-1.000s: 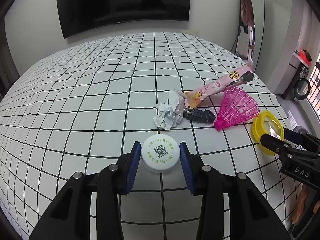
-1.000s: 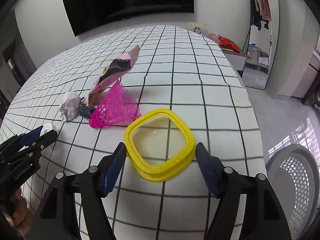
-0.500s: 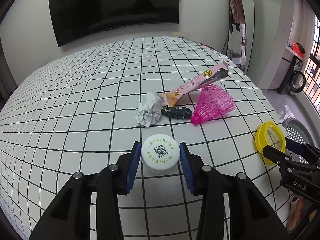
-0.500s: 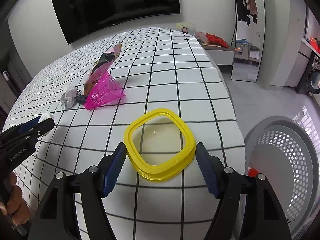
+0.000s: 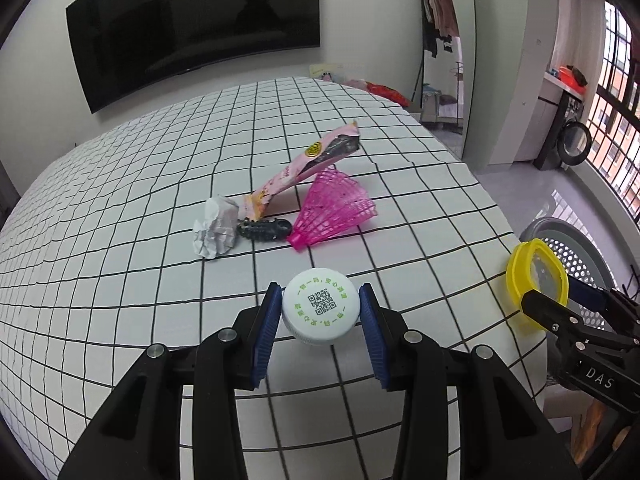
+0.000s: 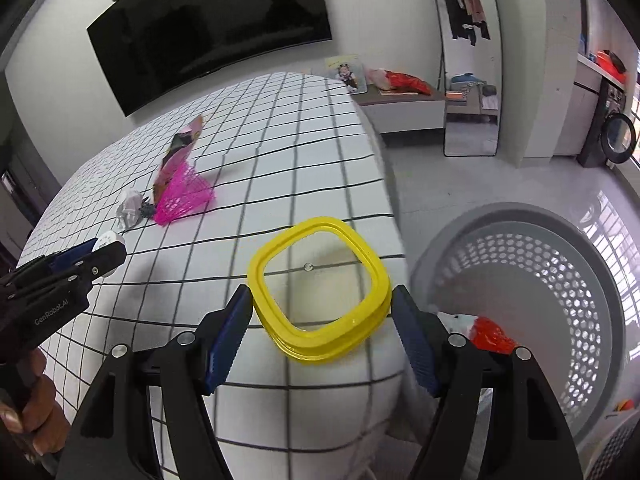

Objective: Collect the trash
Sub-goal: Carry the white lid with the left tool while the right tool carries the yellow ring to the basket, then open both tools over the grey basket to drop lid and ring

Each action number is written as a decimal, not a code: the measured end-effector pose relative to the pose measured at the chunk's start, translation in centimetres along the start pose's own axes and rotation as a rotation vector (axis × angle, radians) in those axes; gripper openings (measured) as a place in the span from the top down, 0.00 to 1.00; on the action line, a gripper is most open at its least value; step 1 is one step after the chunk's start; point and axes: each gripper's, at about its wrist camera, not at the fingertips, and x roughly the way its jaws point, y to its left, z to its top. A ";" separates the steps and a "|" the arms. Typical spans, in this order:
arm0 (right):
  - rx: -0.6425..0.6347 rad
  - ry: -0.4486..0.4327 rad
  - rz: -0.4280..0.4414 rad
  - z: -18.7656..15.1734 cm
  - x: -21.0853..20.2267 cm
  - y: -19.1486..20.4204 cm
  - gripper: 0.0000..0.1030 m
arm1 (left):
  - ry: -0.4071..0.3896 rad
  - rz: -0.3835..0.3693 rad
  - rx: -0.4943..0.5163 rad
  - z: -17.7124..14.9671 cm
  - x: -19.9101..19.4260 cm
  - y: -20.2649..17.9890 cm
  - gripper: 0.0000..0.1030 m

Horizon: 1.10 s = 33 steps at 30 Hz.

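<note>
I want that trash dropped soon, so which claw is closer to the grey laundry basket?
Right. The right claw, gripping the yellow lid, is at the basket's rim; the left claw, holding the white cap, is over the bed, farther away.

Your path to the open grey basket (image 6: 532,264) lay clear; paper ball (image 5: 215,226), wrapper (image 5: 304,168) and pink shuttlecock (image 5: 338,208) cluttered mid-table (image 5: 120,240).

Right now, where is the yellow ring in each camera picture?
Left wrist view: the yellow ring is at the right edge, pinched by the right gripper.
Right wrist view: the ring sits bottom centre.
Shared landmark: the pink net cone.
</note>
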 end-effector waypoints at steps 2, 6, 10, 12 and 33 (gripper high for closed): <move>0.012 -0.008 -0.014 -0.1 -0.5 -0.9 0.33 | -0.003 -0.014 0.014 0.2 -0.2 -1.3 0.62; 0.043 -0.022 -0.036 -0.5 -1.4 -3.0 0.33 | -0.008 -0.038 0.047 0.3 -0.6 -3.8 0.62; 0.076 -0.029 -0.050 -1.1 -2.1 -5.4 0.33 | -0.005 -0.061 0.079 0.5 -0.5 -6.4 0.62; 0.093 -0.034 -0.058 -1.3 -2.5 -6.5 0.33 | -0.003 -0.073 0.094 0.5 -0.6 -7.7 0.62; 0.273 -0.073 -0.124 -4.3 -5.6 -16.7 0.33 | 0.019 -0.171 0.222 0.7 0.5 -19.8 0.61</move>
